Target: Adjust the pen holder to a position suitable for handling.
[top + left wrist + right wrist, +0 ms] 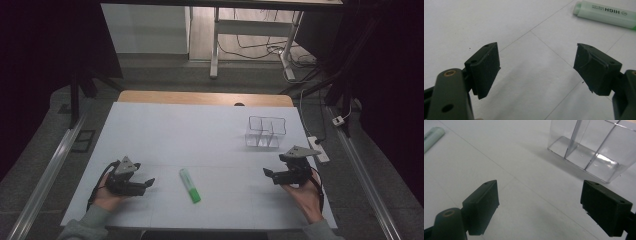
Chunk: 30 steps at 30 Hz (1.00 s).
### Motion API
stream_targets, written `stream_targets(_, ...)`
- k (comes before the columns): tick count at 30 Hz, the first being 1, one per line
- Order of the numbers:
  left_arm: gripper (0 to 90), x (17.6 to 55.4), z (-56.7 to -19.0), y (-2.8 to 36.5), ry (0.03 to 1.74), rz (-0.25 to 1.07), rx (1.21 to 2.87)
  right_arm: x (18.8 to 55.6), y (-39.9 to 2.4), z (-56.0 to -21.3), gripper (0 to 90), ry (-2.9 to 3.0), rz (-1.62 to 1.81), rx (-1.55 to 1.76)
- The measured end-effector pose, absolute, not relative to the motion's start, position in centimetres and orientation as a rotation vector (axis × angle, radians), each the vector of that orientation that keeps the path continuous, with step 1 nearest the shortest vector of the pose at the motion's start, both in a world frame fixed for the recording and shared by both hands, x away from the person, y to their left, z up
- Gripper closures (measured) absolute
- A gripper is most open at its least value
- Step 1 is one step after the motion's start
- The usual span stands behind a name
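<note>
Highlighter (190, 185) is lying flat on the white table sheet (200, 130) in the high view, between my two grippers, pale cap end pointing away from me, green body running toward me and slightly right. My left gripper (145, 184) is sitting just left of it, nearer than my right gripper (269, 174), which is well apart on the other side. Both are resting low with jaws spread, holding nothing. Clear divided organizer (265, 132) is standing farther back on the right, beyond my right gripper. Nothing is lying between the left jaws and the pen, so I'm judging the left as the closer one for the pick, with the grip going across the short width of the body.

Left gripper view: my jaws are standing wide apart, empty, bare sheet between them. Highlighter (605, 13) is showing at the upper right, ahead and off to the right-hand jaw's side, long axis running across the frame, cap end at the left.

Right gripper view: jaws are gaping too, nothing in them. Organizer (594, 150) is standing ahead to the upper right, compartments looking empty. Highlighter's cap end (432, 137) is poking in at the far upper left, well off from these jaws.
</note>
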<state>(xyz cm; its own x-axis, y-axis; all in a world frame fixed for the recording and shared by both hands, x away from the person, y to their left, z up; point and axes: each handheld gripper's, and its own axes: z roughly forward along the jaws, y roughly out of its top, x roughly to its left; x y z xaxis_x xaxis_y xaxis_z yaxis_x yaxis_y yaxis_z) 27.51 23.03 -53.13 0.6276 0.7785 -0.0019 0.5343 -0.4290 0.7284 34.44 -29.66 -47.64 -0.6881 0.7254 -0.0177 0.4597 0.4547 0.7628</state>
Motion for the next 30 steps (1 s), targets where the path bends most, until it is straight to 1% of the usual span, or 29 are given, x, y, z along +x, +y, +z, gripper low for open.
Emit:
stream_targets(7, 20.6, 27.6, -53.2, 23.0, 1.022, 0.438, 2.137, 35.4, -29.6, -47.3, 18.7, 2.362, 1.128, 1.027)
stream_targets(22, 20.5, 27.7, -53.2, 23.0, 1.023, 0.434, 2.142, 37.7, -32.0, -46.9, 28.6, 2.28, 1.112, 1.198)
stream_targets(30, 20.5, 27.7, -53.3, 23.0, 1.024, 0.436, 2.145, 38.9, -32.6, -46.9, 39.1, 2.256, 1.083, 1.255)
